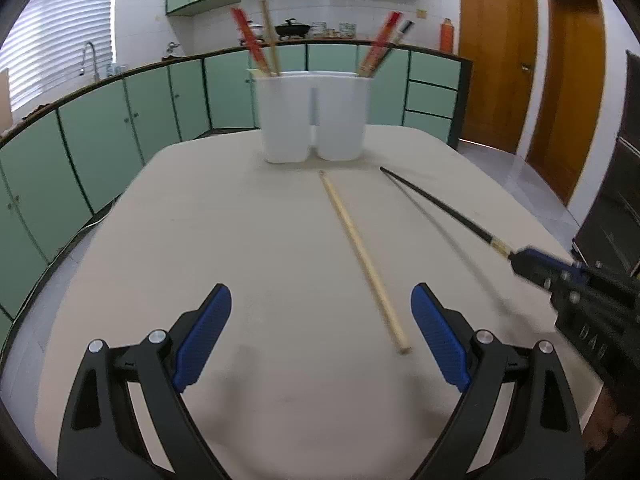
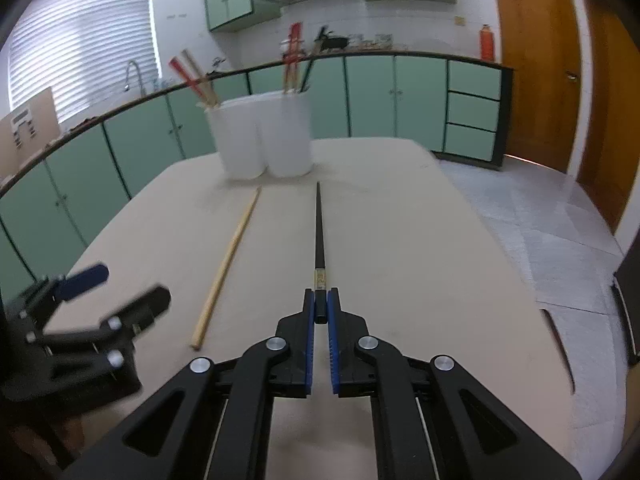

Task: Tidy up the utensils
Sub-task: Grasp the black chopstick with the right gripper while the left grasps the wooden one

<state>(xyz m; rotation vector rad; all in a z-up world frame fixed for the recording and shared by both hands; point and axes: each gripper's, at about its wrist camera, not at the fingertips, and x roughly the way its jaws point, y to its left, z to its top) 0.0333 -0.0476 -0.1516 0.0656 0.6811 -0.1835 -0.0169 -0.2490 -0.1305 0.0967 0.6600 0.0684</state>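
Observation:
Two white holder cups (image 1: 312,116) (image 2: 264,140) stand side by side at the far end of the beige table (image 1: 240,248) (image 2: 400,240), with red and wooden chopsticks standing in them. A wooden chopstick (image 1: 364,258) (image 2: 228,260) lies on the table. My left gripper (image 1: 320,312) (image 2: 120,292) is open and empty, just in front of the wooden chopstick's near end. My right gripper (image 2: 320,300) (image 1: 520,258) is shut on a black chopstick (image 2: 319,232) (image 1: 436,208) at its thick end and holds it pointing toward the cups.
Green kitchen cabinets (image 1: 120,120) with a countertop curve behind the table. Wooden doors (image 1: 496,52) stand at the right. A tiled floor (image 2: 540,240) lies to the right of the table.

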